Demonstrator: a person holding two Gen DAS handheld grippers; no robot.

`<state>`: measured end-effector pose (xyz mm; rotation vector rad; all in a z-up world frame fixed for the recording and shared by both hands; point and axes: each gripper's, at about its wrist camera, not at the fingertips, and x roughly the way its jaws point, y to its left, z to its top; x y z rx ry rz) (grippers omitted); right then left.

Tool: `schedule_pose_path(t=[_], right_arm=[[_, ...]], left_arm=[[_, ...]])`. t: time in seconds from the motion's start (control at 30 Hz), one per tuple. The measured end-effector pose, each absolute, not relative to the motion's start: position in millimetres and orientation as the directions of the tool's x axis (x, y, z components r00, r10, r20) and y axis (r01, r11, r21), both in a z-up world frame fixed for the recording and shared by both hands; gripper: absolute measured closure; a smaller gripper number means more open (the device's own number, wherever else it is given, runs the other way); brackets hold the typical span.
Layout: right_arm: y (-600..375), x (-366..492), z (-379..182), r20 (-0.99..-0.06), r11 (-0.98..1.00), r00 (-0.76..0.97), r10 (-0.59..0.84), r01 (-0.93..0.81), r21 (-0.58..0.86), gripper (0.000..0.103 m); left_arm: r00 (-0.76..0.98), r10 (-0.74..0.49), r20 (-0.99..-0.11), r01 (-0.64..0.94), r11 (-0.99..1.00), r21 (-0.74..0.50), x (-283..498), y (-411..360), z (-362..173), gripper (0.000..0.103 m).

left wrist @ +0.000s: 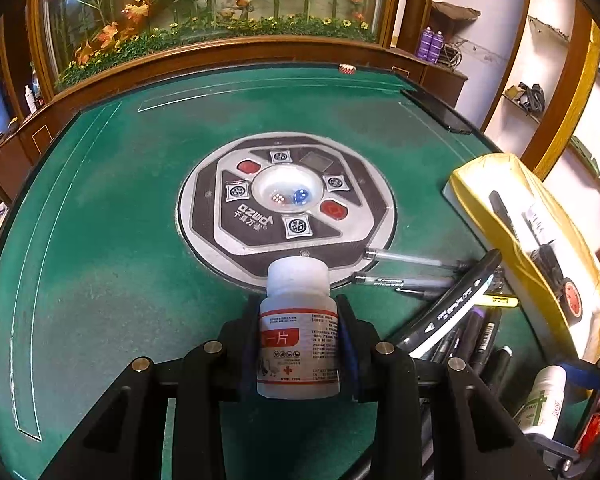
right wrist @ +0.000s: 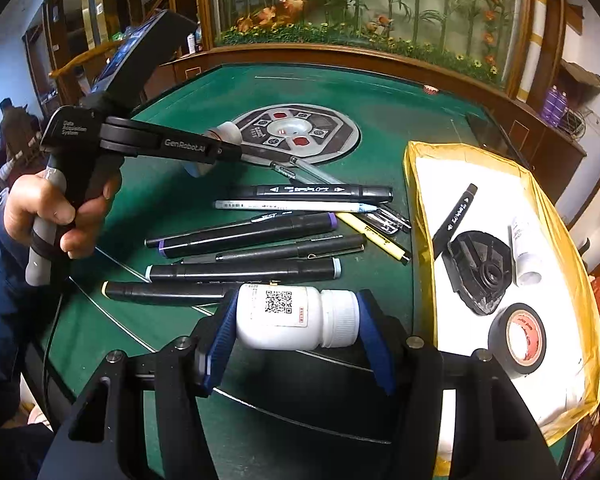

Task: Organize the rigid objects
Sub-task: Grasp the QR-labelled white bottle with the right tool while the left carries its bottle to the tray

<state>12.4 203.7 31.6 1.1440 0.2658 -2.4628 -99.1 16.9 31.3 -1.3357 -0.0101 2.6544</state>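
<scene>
My left gripper [left wrist: 299,330] is shut on an upright white pill bottle with a red-and-white label [left wrist: 298,324], held above the green table [left wrist: 100,240]. That gripper and bottle also show in the right wrist view [right wrist: 220,144]. My right gripper [right wrist: 296,320] is shut on a second white bottle with a QR code [right wrist: 296,316], held sideways, cap to the right. Several markers and pens [right wrist: 252,236] lie in a loose row on the table between the grippers. A yellow-rimmed white box [right wrist: 480,184] stands to the right.
The box holds a black marker [right wrist: 454,214], a black plastic part [right wrist: 478,270], a white tube [right wrist: 524,248] and a roll of black tape [right wrist: 518,338]. A round dice console [left wrist: 286,200] sits in the table's middle. A wooden planter cabinet [left wrist: 220,48] stands behind the table.
</scene>
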Motion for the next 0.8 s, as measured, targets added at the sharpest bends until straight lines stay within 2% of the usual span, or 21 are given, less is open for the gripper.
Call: schedule_pose_path(t=[0.3,0.8], right_arm=[[237.7,14.5,55.7,-0.719,-0.951,-0.650,-0.244,0.305,0.047,0.046],[312.0,11.4,67.7,-0.689,-0.987,-0.708,-0.158,0.111,0.113,0.046]], left_arm=[[-0.610,0.225,-0.760,-0.194,-0.972,-0.132,-89.6,17.5,48.8,0.066],[-0.596,0.248,-0.763,-0.222,-0.965,-0.139,-90.1,20.0,46.7,0.066]])
